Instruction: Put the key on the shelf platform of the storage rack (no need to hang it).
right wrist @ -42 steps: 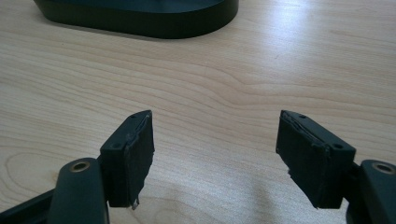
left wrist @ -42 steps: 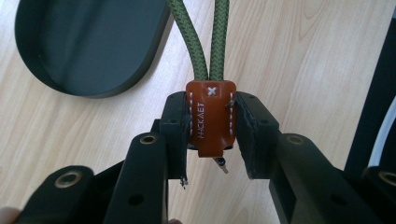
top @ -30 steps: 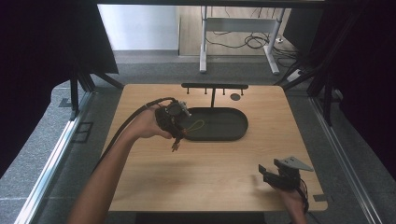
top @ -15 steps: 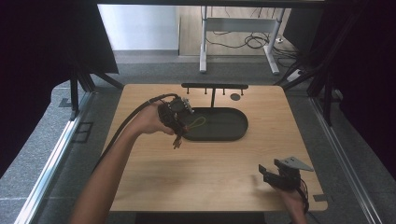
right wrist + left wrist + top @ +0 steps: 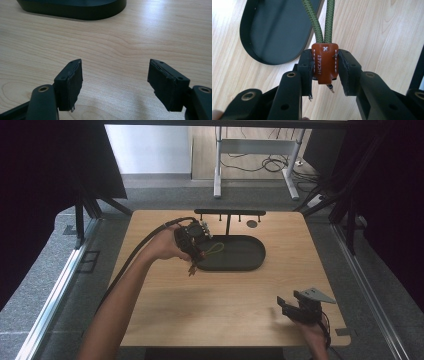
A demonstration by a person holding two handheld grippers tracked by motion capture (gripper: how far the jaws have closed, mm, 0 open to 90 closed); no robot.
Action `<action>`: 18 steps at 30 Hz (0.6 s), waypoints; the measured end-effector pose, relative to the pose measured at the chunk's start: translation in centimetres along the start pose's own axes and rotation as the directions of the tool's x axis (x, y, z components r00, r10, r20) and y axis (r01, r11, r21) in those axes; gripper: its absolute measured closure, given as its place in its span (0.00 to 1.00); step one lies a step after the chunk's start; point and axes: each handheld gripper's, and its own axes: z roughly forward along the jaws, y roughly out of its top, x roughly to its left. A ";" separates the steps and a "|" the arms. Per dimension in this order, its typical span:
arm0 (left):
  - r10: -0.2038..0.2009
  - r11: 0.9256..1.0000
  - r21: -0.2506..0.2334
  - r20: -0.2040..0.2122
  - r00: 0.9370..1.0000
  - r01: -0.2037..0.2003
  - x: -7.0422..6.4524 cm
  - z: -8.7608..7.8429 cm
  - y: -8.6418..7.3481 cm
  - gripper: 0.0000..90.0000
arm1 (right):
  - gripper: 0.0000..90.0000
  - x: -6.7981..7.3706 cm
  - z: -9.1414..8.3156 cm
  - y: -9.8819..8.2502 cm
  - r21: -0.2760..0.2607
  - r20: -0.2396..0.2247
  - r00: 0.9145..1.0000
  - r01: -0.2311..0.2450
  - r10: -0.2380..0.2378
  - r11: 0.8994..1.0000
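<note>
Two green cord strands run from the brown leather keychain tab toward the black oval tray, the left gripper pinching that tab over the tray's left end. Well away from the tray, the right gripper rests with jaws spread.

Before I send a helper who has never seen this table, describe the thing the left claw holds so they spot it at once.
On the wooden table, find the black oval tray. At its left end the left claw pinches a brown leather tab with white stitching. Its green braided cord loop sets it apart.
</note>
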 end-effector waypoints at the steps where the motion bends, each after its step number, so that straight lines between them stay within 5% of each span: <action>1: -0.003 1.000 -0.002 -0.002 1.000 0.003 0.1 0.1 0.1 0.74 | 0.32 0.0 0.0 0.0 0.000 0.000 1.000 0.000 0.000 1.000; 18: 0.005 1.000 0.018 -0.017 1.000 -0.004 1.5 0.4 1.7 0.74 | 0.32 -0.2 0.0 -0.1 0.001 0.000 1.000 -0.007 0.007 1.000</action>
